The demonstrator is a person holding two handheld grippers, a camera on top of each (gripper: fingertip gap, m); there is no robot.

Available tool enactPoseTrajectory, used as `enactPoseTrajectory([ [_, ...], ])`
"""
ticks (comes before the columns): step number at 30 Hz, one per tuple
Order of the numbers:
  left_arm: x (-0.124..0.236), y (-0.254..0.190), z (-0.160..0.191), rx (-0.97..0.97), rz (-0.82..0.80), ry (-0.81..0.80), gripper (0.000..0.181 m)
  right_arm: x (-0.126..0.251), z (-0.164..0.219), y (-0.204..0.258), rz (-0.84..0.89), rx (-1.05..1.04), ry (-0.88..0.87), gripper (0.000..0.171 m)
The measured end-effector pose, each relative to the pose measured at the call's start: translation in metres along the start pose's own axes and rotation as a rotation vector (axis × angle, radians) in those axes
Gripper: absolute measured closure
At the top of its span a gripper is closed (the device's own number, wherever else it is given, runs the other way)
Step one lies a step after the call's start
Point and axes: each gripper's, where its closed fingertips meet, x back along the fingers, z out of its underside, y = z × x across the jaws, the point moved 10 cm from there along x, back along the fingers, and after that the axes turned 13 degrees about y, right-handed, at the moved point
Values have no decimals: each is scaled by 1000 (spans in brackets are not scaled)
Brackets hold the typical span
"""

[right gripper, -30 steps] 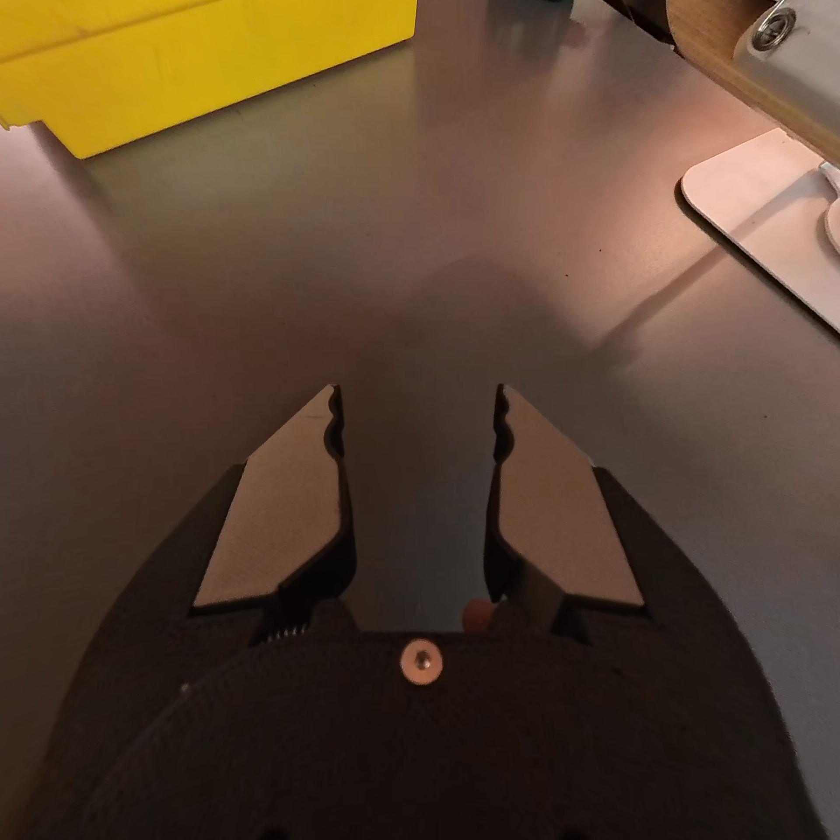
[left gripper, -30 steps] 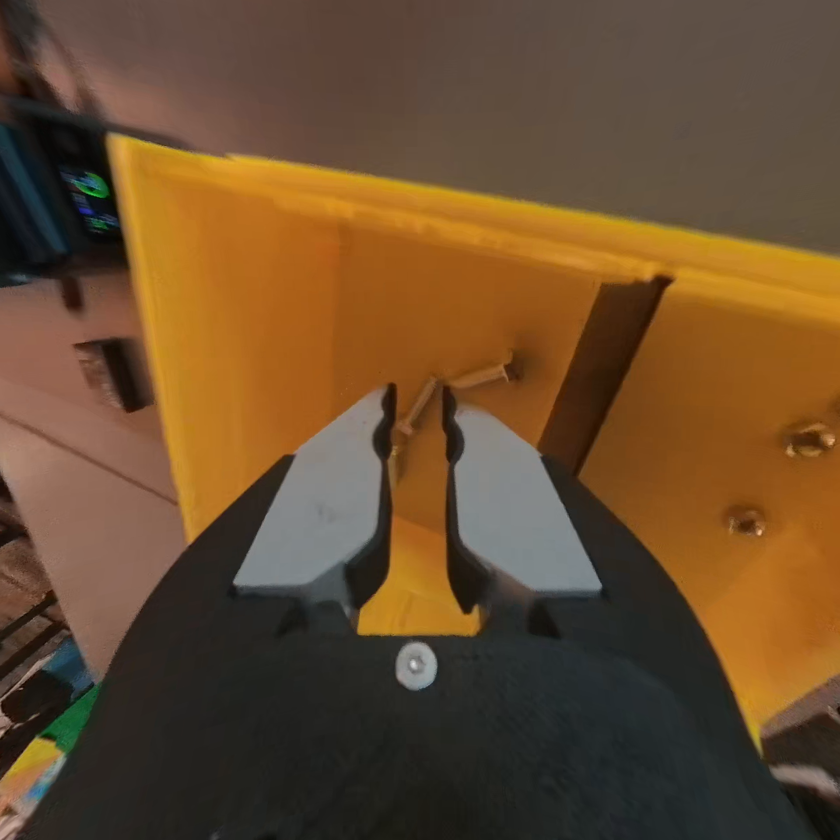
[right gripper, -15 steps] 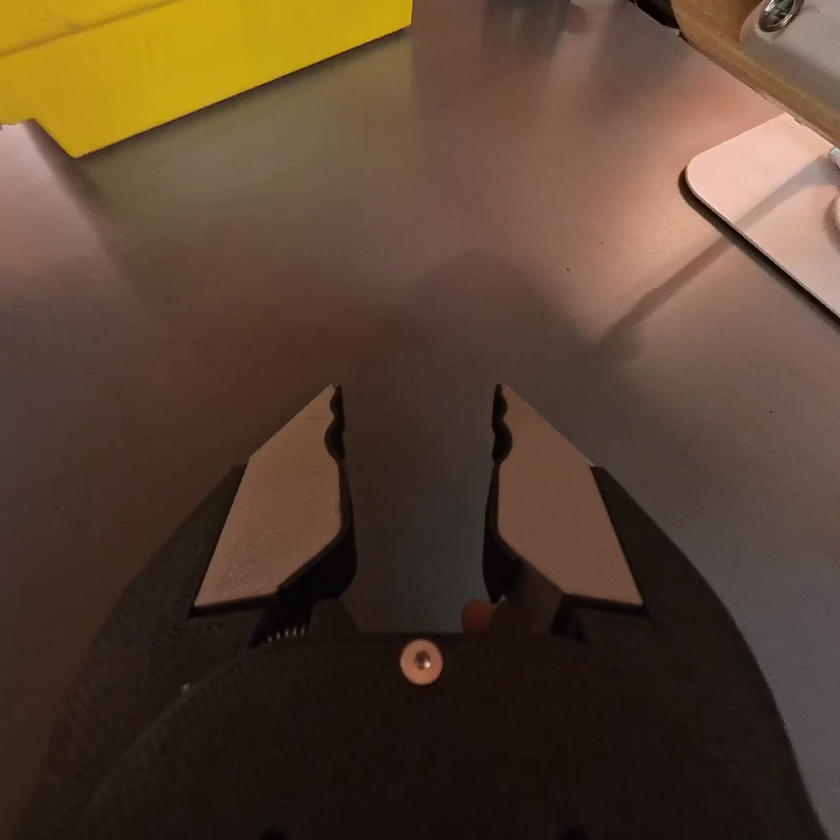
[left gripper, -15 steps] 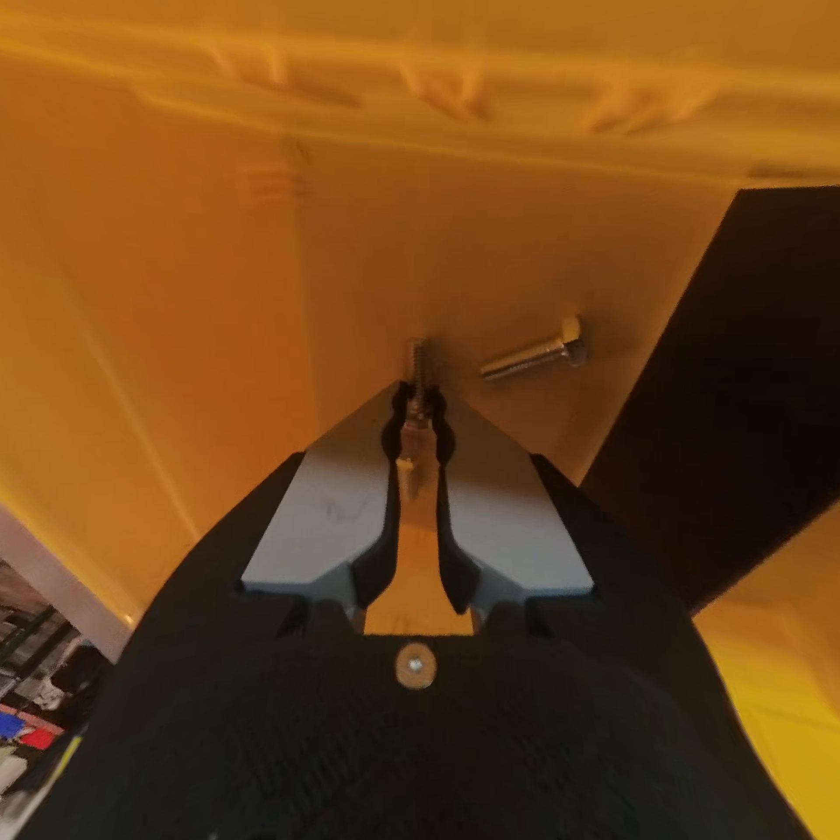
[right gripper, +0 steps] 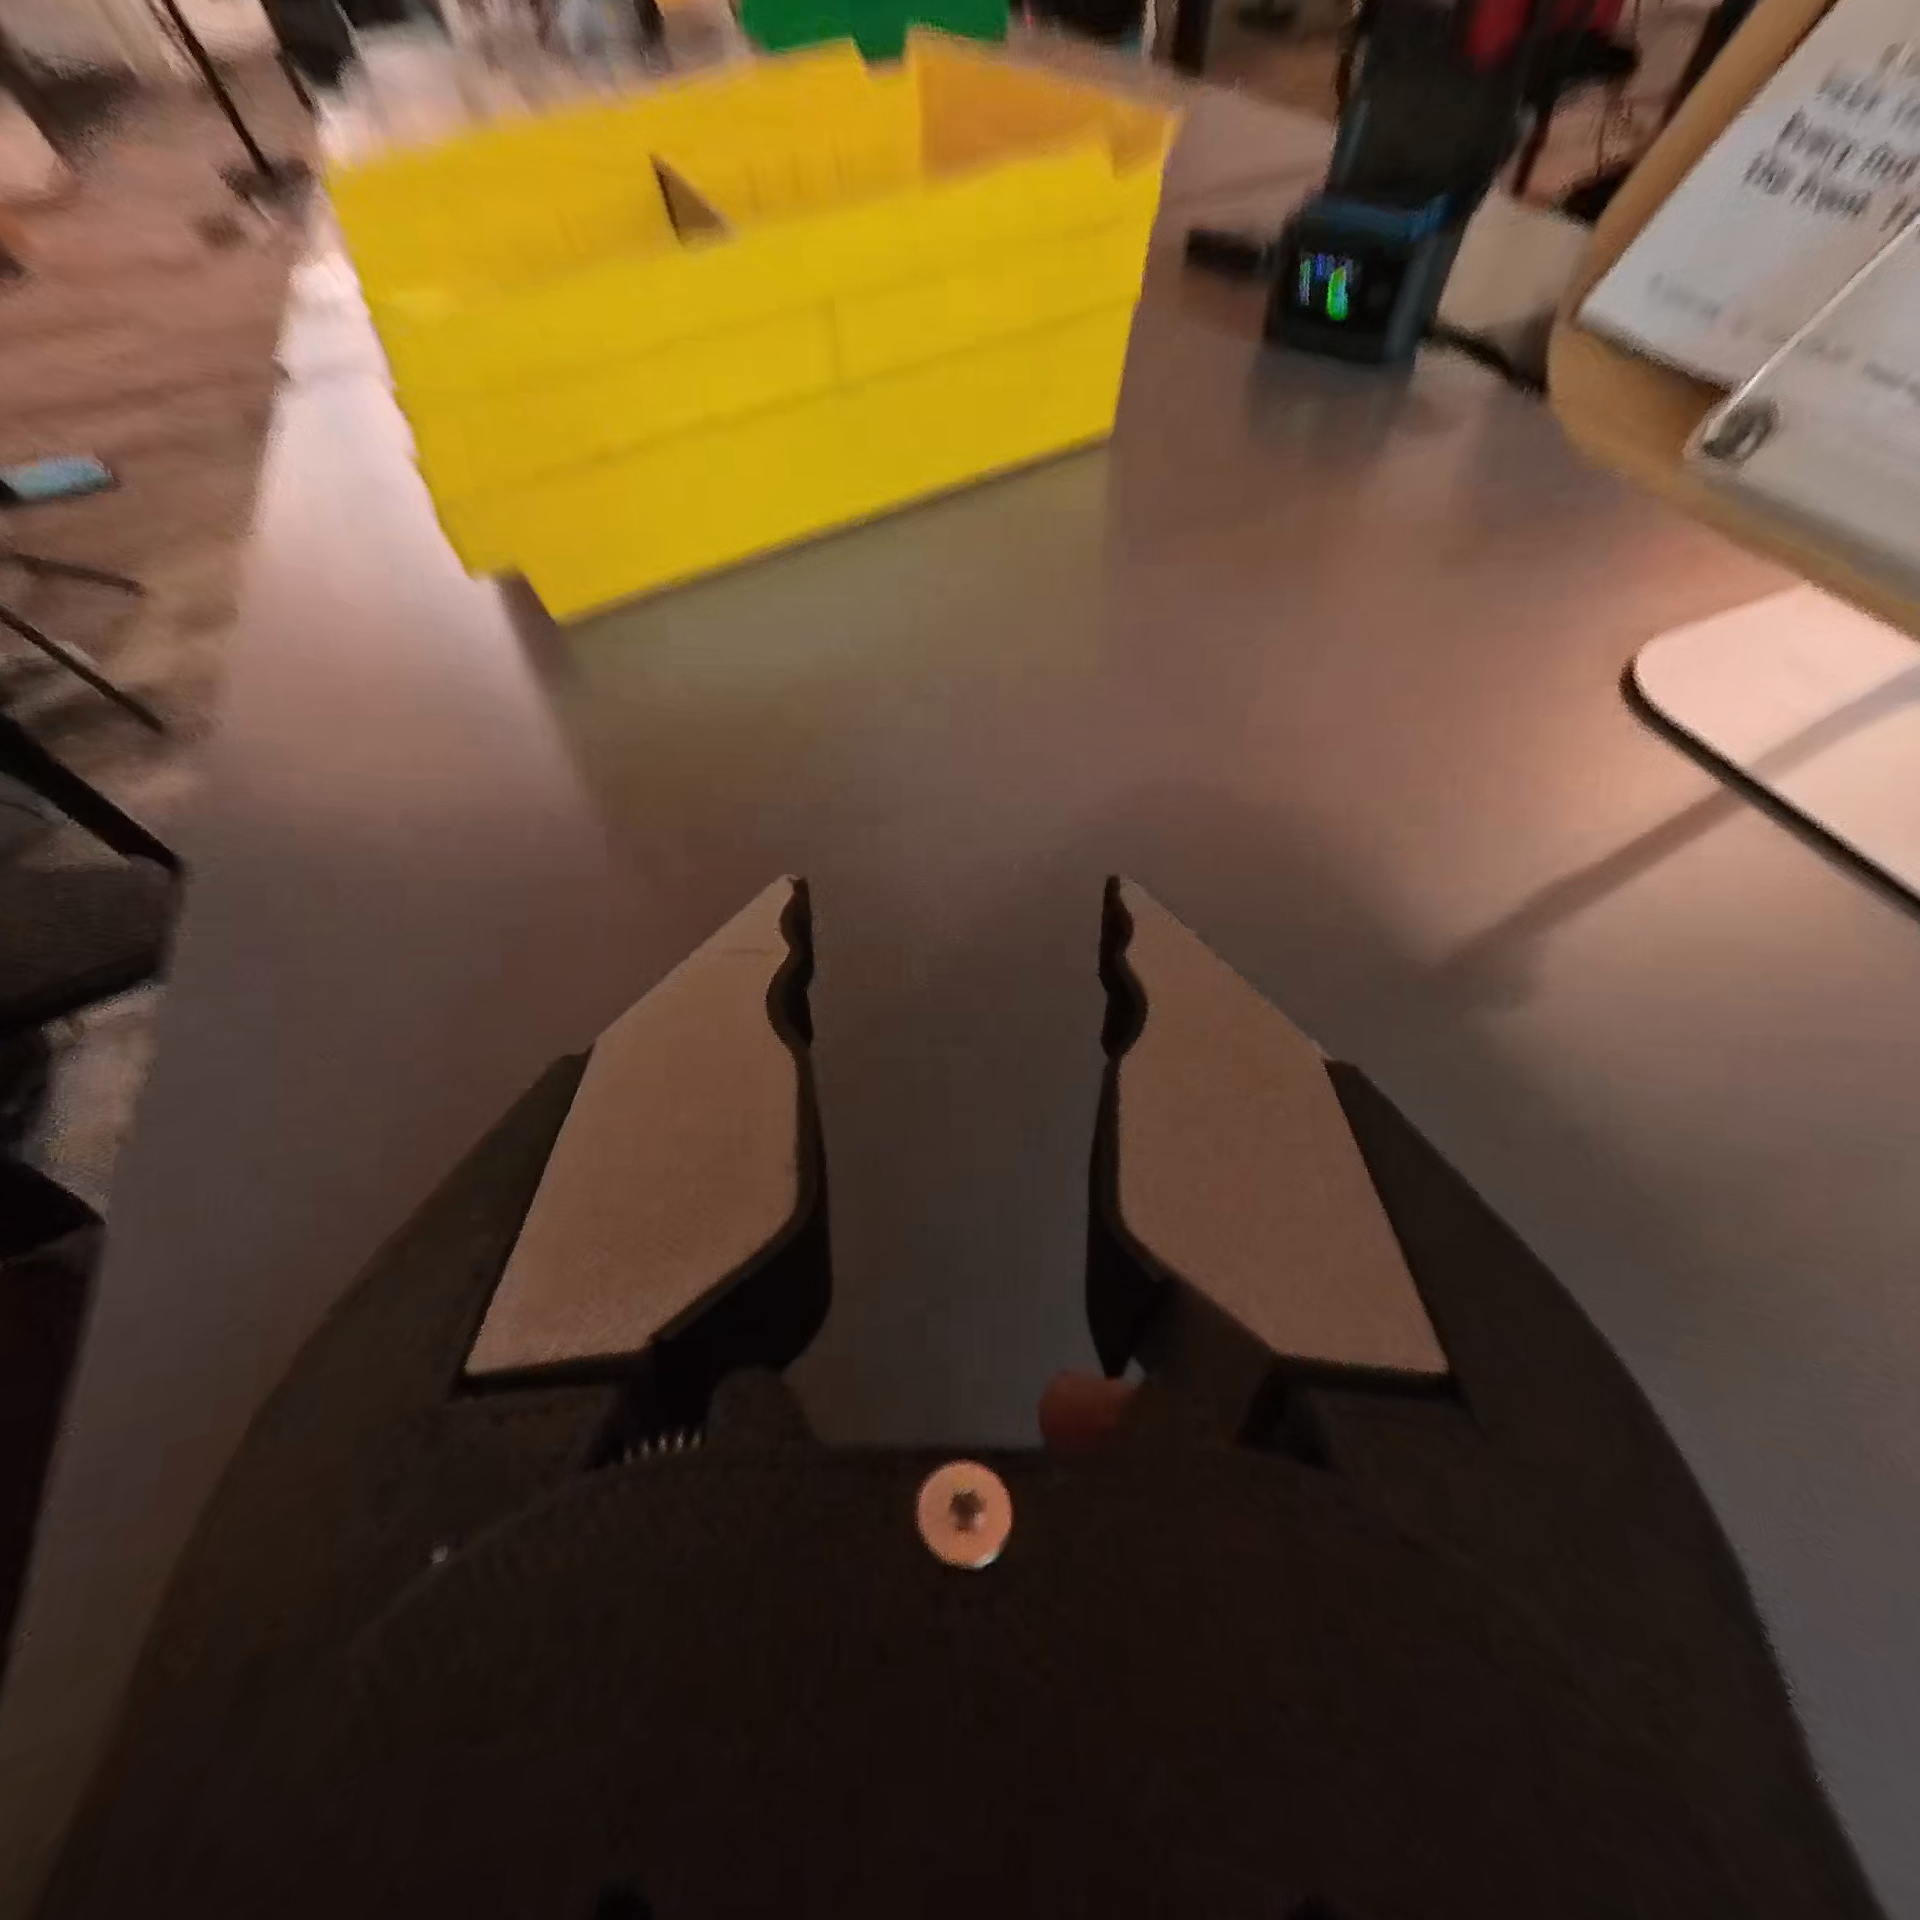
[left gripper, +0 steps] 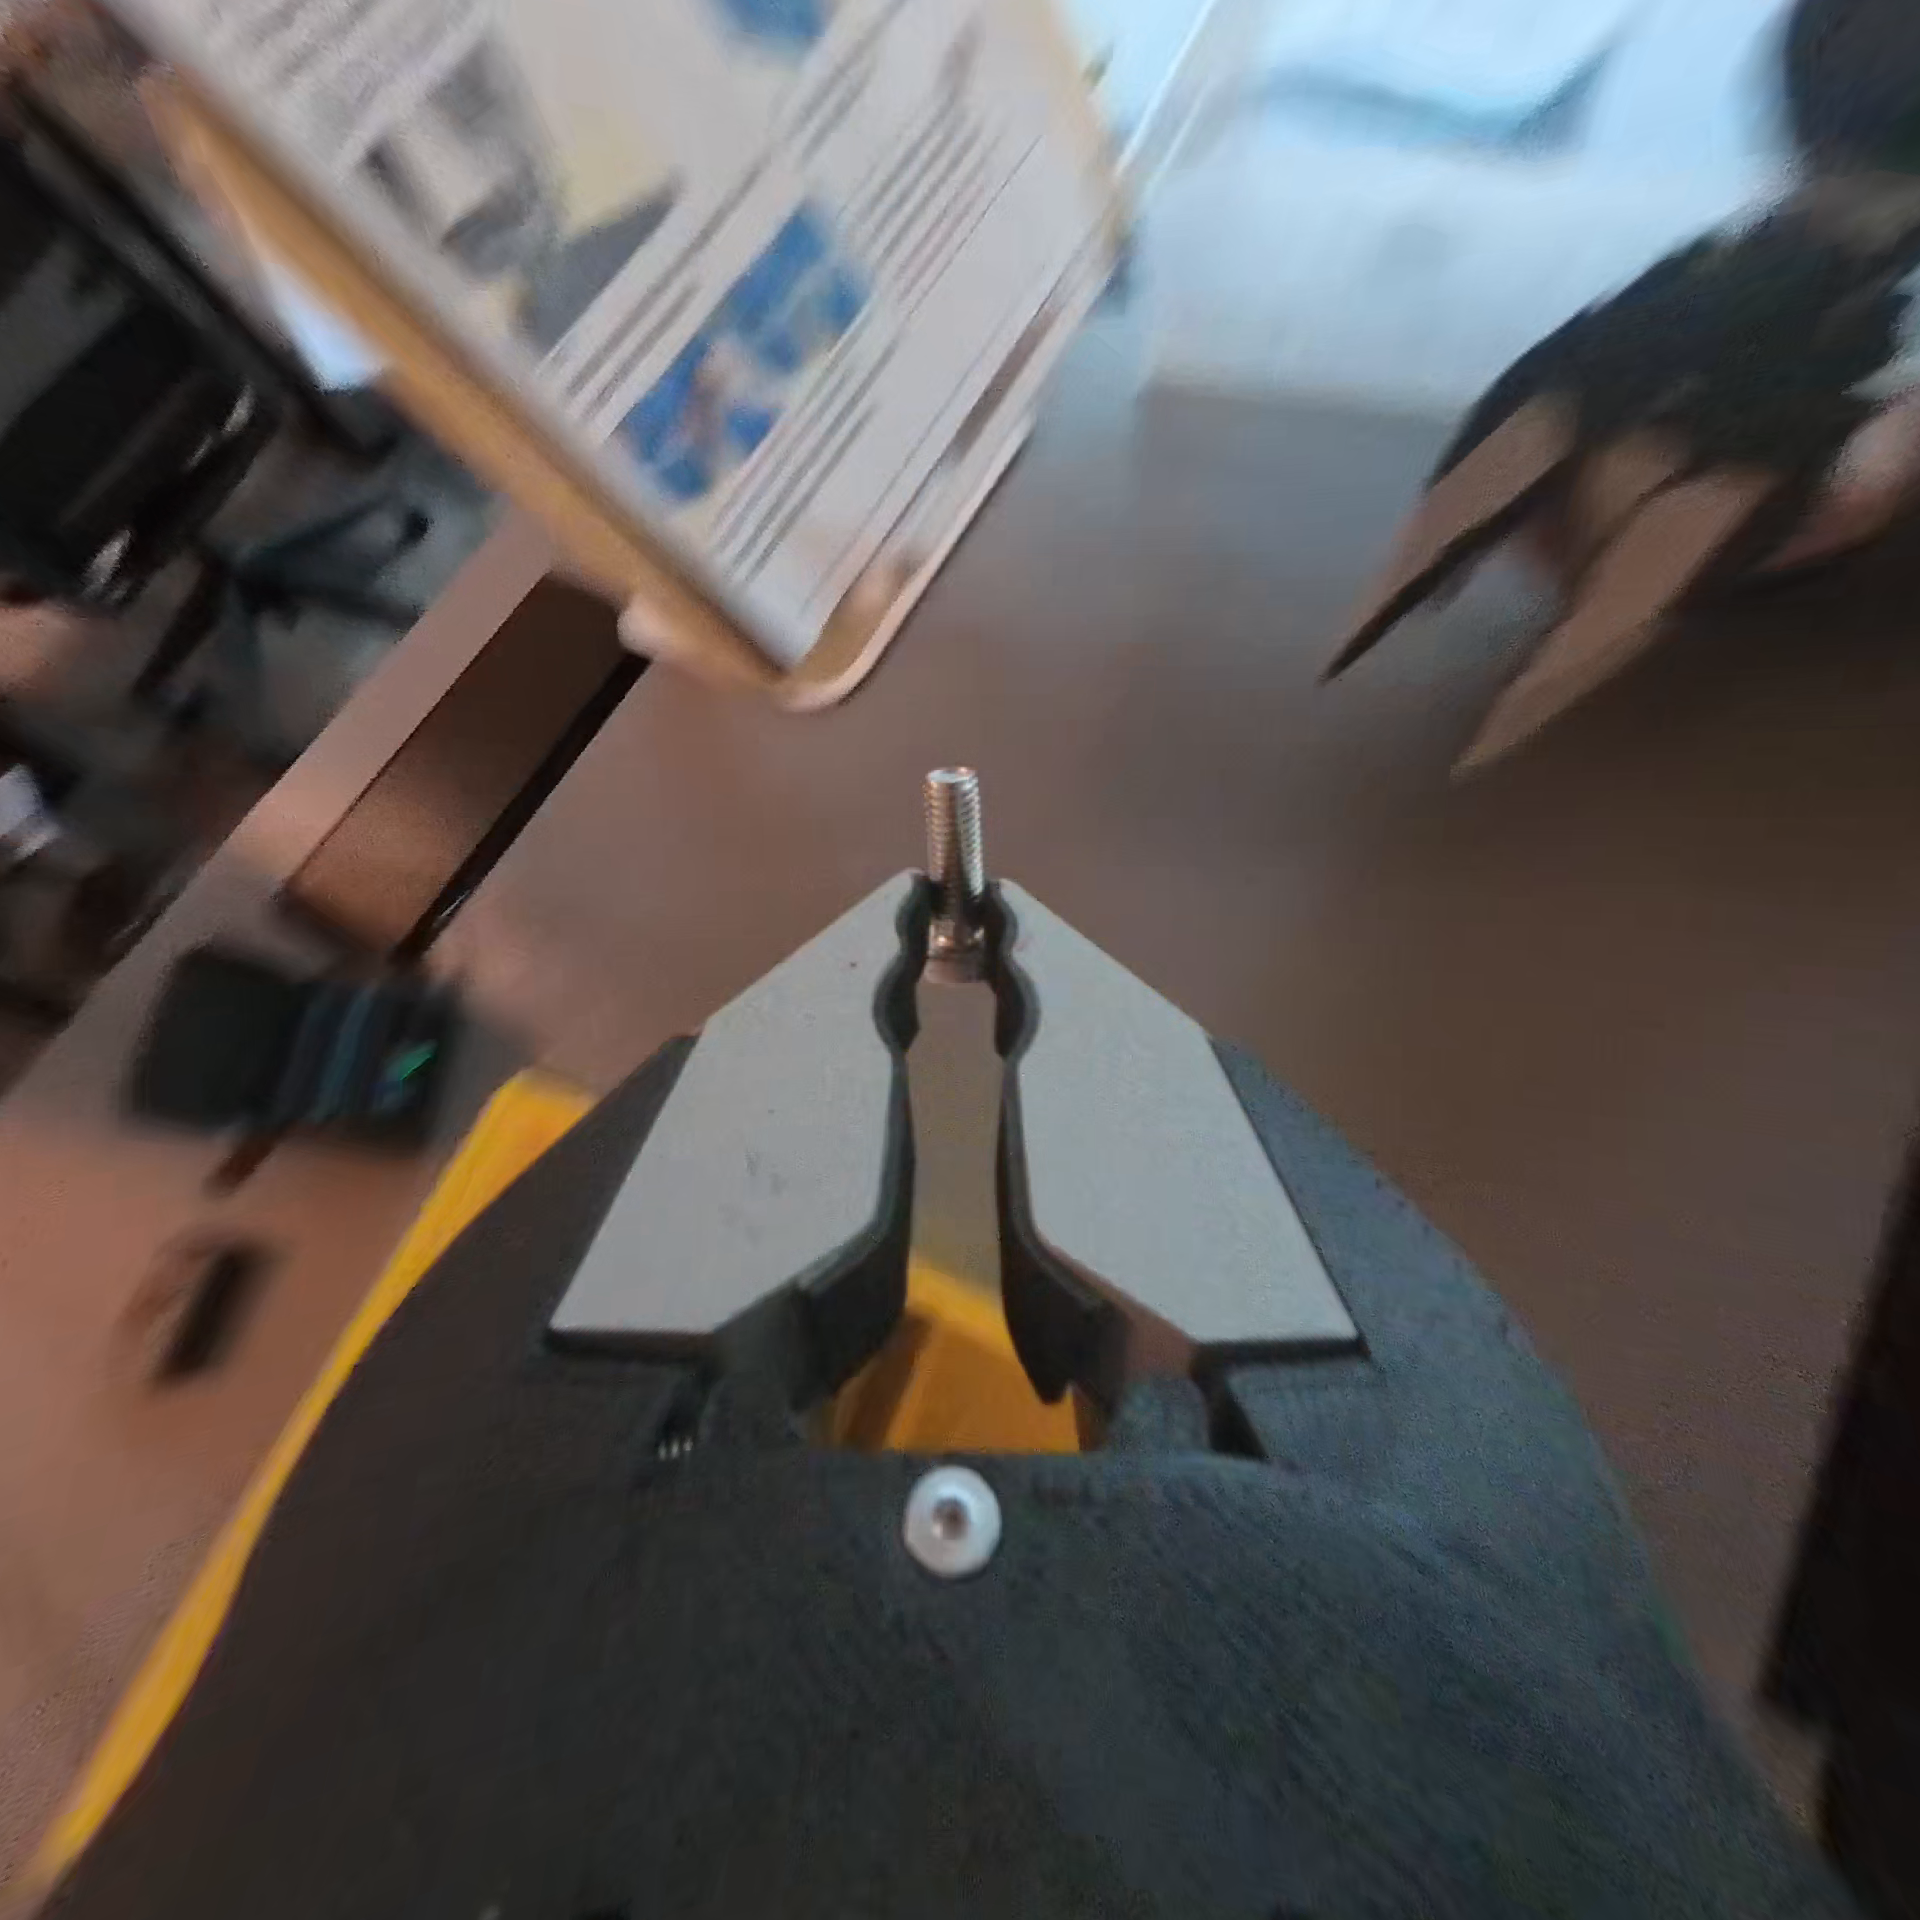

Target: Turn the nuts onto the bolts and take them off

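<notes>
Printed sheet point(right gripper: 1766, 197) on clipboard point(right gripper: 1621, 260): writing present, too blurred to read.

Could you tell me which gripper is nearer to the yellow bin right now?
Left. The left gripper, shut on a bolt, is just above the yellow bin, whose rim shows beneath its fingers. The right gripper hangs open over bare table, well short of it.

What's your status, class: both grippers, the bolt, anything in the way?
Left gripper shut on bolt, thread pointing forward. Right gripper open, empty. No nut fitted. Nothing blocking.
</notes>
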Motion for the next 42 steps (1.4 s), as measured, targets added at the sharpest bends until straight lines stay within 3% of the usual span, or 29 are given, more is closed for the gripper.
enactPoseTrajectory([
  [1, -8, -22, -11, 16, 27, -55, 174, 8, -4, -1, -29, -21, -64, 119],
  [7, -90, -123, -41, 147, 10, -298, 174, 64, -15, -20, -79, -174, -373, 117],
  [13, -163, -133, -52, 164, 15, -389, 174, 74, -4, -32, 13, -168, -373, 134],
  [17, -170, -134, -56, 117, 42, -430, 174, 65, -2, -36, -84, -203, -320, 138],
  [23, -183, -134, -46, 102, 82, -415, 174, 57, 0, -36, -20, -189, -276, 165],
  [29, -192, -132, -39, 150, 85, -303, 173, 45, 4, -38, 50, -166, -165, 165],
  [34, -193, -123, -32, 219, -8, -282, 138, 27, 20, -49, 209, -162, 74, 166],
  [42, -190, -119, -30, 245, -41, -300, 151, 11, 32, -51, 219, -158, 228, 165],
])
